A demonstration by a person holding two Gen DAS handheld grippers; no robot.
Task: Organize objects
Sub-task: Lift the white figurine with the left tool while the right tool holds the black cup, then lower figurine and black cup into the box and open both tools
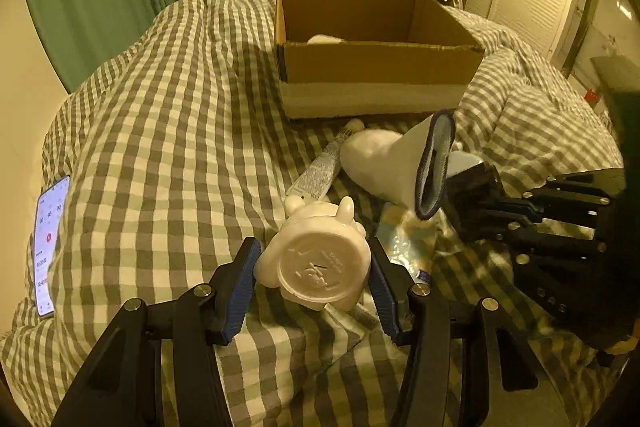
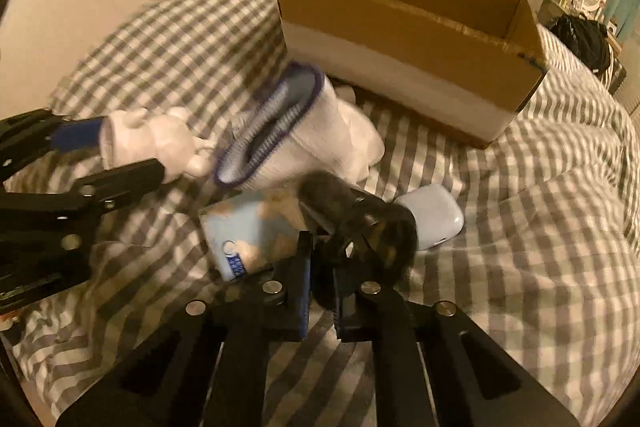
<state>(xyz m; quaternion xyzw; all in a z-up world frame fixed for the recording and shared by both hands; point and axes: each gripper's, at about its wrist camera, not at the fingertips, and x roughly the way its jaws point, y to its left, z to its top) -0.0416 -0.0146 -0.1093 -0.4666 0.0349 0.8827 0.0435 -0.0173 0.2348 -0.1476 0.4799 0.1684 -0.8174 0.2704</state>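
My left gripper (image 1: 314, 269) is shut on a white bear-shaped figurine (image 1: 316, 259), bottom toward the camera, just above the checked bed cover; it also shows in the right wrist view (image 2: 160, 143). My right gripper (image 2: 320, 291) is shut on a dark object (image 2: 356, 223) that carries a white sock with a blue cuff (image 2: 280, 131); the sock shows in the left wrist view (image 1: 416, 167). An open cardboard box (image 1: 376, 67) stands on the bed beyond both, with a pale item inside.
A white tube (image 1: 320, 171), a light-blue packet (image 2: 248, 239) and a white earbud case (image 2: 434, 217) lie on the bed near the grippers. A lit phone (image 1: 48, 243) lies at the left edge. Green curtains and cluttered furniture stand behind.
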